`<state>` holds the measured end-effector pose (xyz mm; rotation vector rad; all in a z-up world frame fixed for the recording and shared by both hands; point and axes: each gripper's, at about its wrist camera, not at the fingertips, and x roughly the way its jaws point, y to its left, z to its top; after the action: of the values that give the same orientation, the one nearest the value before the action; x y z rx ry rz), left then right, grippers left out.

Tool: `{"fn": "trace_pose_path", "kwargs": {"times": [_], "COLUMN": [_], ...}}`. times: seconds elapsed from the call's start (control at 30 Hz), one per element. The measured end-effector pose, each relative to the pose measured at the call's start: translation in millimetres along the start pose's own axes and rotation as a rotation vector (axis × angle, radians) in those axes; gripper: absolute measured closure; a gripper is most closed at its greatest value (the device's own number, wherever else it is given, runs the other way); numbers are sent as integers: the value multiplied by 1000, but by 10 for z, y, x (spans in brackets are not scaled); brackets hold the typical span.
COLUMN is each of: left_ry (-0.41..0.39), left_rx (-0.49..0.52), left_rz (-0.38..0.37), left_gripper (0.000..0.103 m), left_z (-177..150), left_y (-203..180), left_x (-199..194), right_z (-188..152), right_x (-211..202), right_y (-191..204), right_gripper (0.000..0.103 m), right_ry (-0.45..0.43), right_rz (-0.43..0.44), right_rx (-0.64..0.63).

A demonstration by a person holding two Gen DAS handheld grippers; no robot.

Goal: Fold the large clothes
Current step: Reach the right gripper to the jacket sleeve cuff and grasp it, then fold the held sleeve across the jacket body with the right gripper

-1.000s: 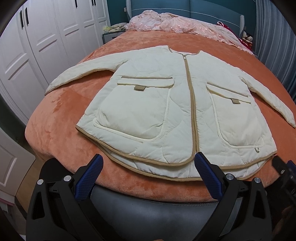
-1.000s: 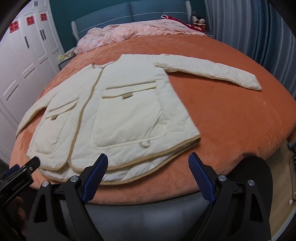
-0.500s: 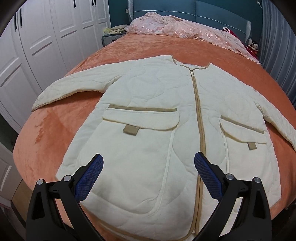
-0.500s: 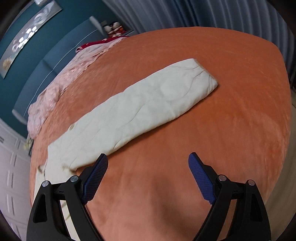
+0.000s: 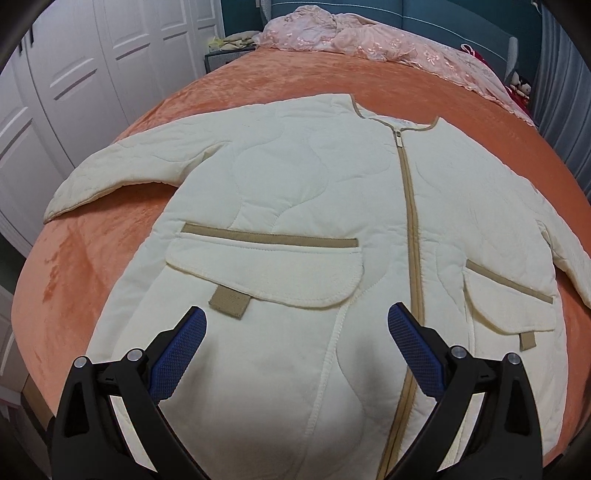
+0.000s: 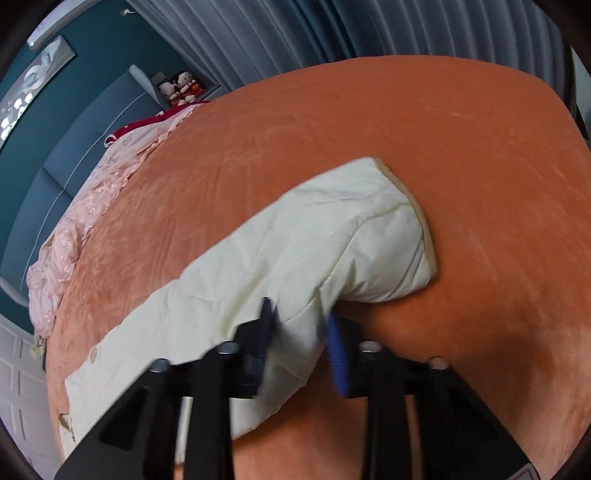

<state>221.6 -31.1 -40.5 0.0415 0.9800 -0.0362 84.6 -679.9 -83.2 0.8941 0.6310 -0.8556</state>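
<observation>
A cream quilted jacket (image 5: 295, 206) with tan zip and pocket trim lies flat, front up, on an orange bed (image 5: 92, 258). My left gripper (image 5: 295, 339) is open and empty, hovering over the jacket's lower left pocket. In the right wrist view my right gripper (image 6: 301, 332) is shut on the jacket's right sleeve (image 6: 332, 243), pinching it a short way back from the cuff. The cuff end bulges past the fingers and rests on the bed (image 6: 443, 147).
A pink lace garment (image 5: 369, 40) lies heaped at the head of the bed, also seen in the right wrist view (image 6: 85, 206). White wardrobe doors (image 5: 74, 74) stand to the left. Grey curtains (image 6: 332, 33) and a teal headboard (image 6: 85, 122) lie beyond.
My left gripper moved forward over the jacket, still open. My right gripper swung to the right sleeve, closed in on it and shut on it near the cuff.
</observation>
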Motion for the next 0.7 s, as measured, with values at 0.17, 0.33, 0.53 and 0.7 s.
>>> {"fn": "trace_pose_path", "kwargs": {"times": [0.17,0.33,0.53,0.7], "left_ry": [-26,-7,13,32], "left_rx": [-25,-81,-141,-223], "left_rz": [37,49,33,-81], "left_gripper": [7,7,7,7], "left_z": [106,119,105,225], "left_y": [185,424,716,910], "left_x": [42,124,146,222], "right_z": [-232,-1394,-3146,-3696], "right_x": [-536,-1065,-1073,-1098], "right_y": [1424,3001,3983,3900], "right_gripper": [96,96,85,58], "right_ry": [-73,36,281,387], "right_rz": [255,608,757,783], "right_rx": [-297,-646,-941,-946]}}
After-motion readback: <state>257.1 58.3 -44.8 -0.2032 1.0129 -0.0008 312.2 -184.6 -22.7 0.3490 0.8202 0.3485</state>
